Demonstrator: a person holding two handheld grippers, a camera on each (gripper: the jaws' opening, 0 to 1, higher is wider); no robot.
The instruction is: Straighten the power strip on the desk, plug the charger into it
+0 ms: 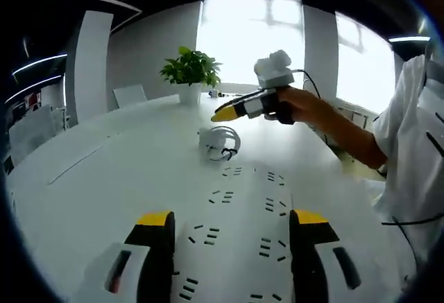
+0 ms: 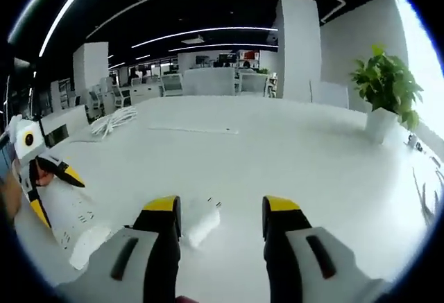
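Power strip [image 1: 239,237], big and white with many rows of holes, lies flat on the white desk [image 1: 90,178] between the wide-apart jaws of the left gripper [image 1: 232,223], running up toward 12 o'clock. The white charger [image 1: 211,139] with its looped cord sits further up near 12 o'clock, not plugged in yet, so I think plugging is still left. The right gripper [image 2: 220,209] has its jaws apart around nothing, with the charger [image 2: 201,223] just at 6 o'clock.

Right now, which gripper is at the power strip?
Left gripper: its open jaws flank the power strip; the right gripper hangs in the air beyond the charger.
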